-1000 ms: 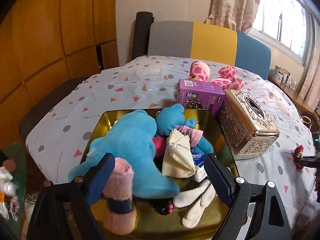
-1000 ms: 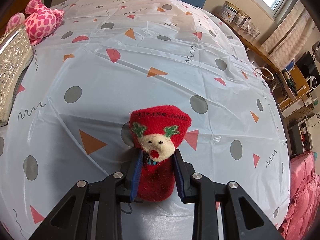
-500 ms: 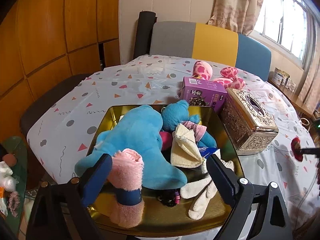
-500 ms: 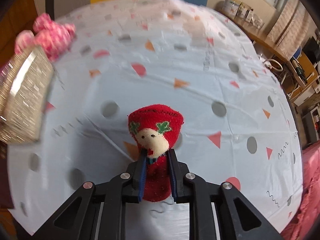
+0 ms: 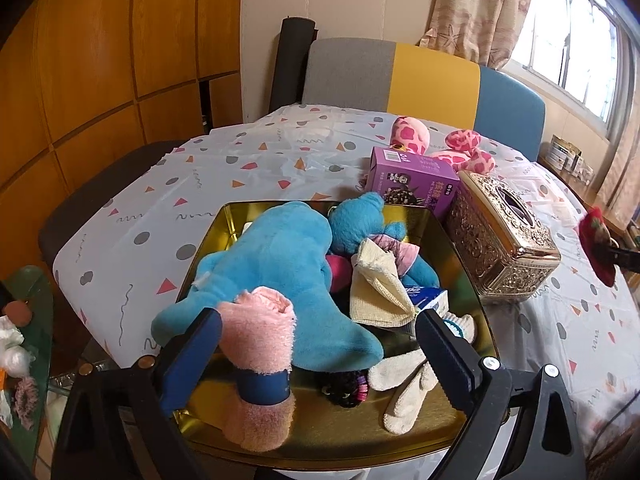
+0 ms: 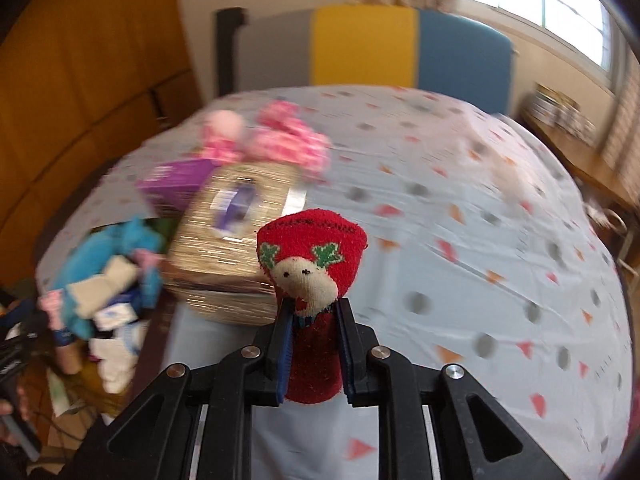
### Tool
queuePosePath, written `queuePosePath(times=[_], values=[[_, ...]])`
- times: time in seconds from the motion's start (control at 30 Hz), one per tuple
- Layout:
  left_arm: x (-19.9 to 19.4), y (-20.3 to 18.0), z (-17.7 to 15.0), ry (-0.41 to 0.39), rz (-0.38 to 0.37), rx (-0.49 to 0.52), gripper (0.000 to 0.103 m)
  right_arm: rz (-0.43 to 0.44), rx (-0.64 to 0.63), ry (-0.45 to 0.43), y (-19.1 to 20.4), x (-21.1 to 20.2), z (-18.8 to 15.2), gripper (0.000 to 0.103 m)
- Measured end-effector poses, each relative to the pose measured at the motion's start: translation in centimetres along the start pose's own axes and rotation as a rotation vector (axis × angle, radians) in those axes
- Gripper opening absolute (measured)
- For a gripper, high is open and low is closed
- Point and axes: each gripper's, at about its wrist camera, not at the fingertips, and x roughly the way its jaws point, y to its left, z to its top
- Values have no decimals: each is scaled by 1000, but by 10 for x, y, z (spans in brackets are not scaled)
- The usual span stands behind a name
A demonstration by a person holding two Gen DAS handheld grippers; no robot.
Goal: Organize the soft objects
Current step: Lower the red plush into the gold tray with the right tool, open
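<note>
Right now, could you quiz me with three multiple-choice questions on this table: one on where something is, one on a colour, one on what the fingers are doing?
1. Where is the purple box?
A. beyond the gold tray
B. inside the tray
C. on the chair

2. What colour is the biggest plush in the tray?
A. green
B. blue
C. pink

3. The right gripper is:
A. open and empty
B. out of sight
C. shut on a red sock

Answers: 1 A, it stands on the cloth past the far rim. 2 B, its body is blue. 3 C, both fingers press the sock.
</note>
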Motion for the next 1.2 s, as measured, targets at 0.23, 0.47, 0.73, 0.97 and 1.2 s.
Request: queuePosePath(times=[0.23, 0.47, 0.73, 0.97, 1.2], values=[[-4, 17, 2, -14, 27, -35, 99, 189, -142, -32, 95, 4, 25, 19], [-5, 39, 2, -18, 61, -76, 101, 266, -222, 42, 171, 58, 34, 19], [1, 42, 1, -6, 64, -87, 103, 115, -335, 234, 211, 148, 13, 19], [1, 39, 0, -8, 67, -84, 103, 84, -361, 242, 210, 157, 0, 21], [-4, 30, 0, -17, 82, -51, 103, 86, -312, 168, 199, 132, -6, 42]])
